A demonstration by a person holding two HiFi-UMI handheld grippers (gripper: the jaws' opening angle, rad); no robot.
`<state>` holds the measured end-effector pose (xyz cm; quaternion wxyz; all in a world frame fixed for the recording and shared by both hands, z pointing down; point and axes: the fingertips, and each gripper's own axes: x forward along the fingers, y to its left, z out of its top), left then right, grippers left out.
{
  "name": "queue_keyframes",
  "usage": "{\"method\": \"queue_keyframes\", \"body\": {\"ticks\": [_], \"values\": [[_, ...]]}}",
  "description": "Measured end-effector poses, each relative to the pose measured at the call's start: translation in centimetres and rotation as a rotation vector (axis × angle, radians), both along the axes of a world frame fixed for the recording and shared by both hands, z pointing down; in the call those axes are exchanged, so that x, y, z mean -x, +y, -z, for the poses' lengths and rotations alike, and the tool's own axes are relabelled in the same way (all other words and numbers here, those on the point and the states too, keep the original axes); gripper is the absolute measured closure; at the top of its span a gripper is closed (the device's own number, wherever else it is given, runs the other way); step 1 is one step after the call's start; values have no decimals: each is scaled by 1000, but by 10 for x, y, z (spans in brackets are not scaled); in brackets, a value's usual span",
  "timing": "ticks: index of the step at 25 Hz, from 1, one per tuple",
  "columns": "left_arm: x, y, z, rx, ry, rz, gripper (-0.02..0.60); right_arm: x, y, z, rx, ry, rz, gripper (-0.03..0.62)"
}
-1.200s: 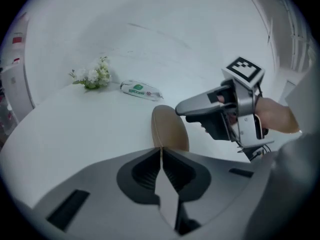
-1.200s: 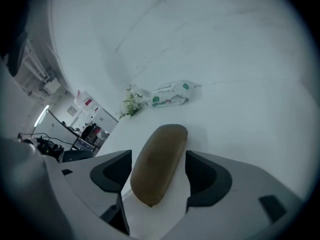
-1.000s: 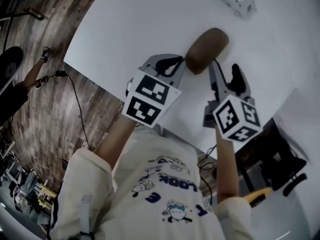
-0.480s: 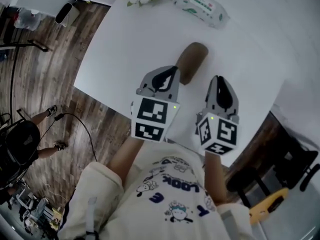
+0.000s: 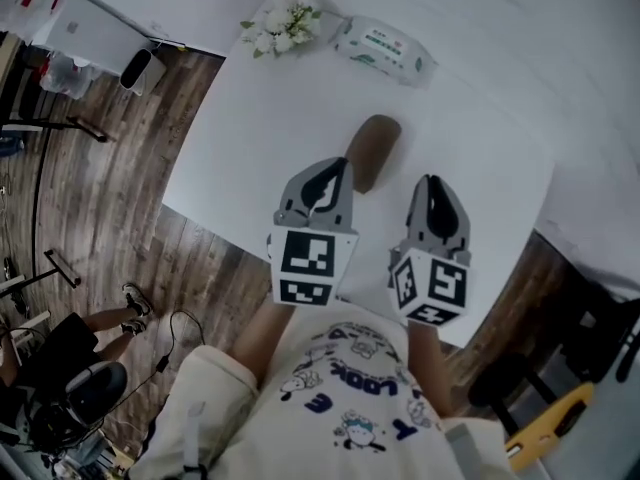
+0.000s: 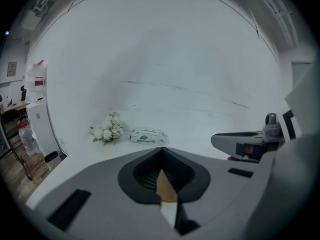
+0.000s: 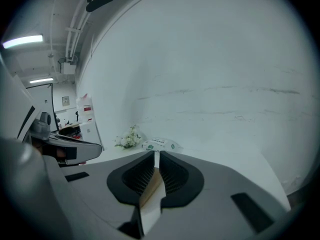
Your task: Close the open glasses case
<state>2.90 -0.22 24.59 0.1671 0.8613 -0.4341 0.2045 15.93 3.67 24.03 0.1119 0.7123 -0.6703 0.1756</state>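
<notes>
The brown glasses case (image 5: 372, 151) lies with its lid down on the white table (image 5: 260, 118) in the head view. Both grippers hang above the table's near edge, apart from the case. My left gripper (image 5: 338, 166) is shut and empty, its tips just short of the case's near end. My right gripper (image 5: 432, 182) is to the right, also shut with nothing in it. In the left gripper view the jaws (image 6: 161, 150) meet, and a tan sliver of the case (image 6: 166, 190) shows below them. The right gripper view shows its jaws (image 7: 155, 155) almost touching.
A bunch of white flowers (image 5: 282, 18) and a pack of wipes (image 5: 384, 48) lie at the table's far edge; they also show as flowers (image 6: 106, 130) and wipes (image 6: 146, 135). Wooden floor, a white appliance (image 5: 85, 30) and a seated person's legs (image 5: 100, 323) are at the left.
Both grippers have lifted up and back off the case, which now lies alone. The right jaws have gone from open to shut. More of the table's far end has come into view.
</notes>
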Motion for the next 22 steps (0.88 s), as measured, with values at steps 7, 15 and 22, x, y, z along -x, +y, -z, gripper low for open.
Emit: {"method": "queue_keyframes", "body": {"ticks": [7, 15, 22], "values": [[4, 4, 12, -37, 3, 17, 580, -2, 3, 12, -35, 1, -10, 569], [6, 1, 22, -57, 0, 22, 580, -11, 3, 21, -50, 18, -29, 580], [2, 0, 26, -63, -2, 9, 580, -15, 4, 25, -51, 22, -41, 580]]}}
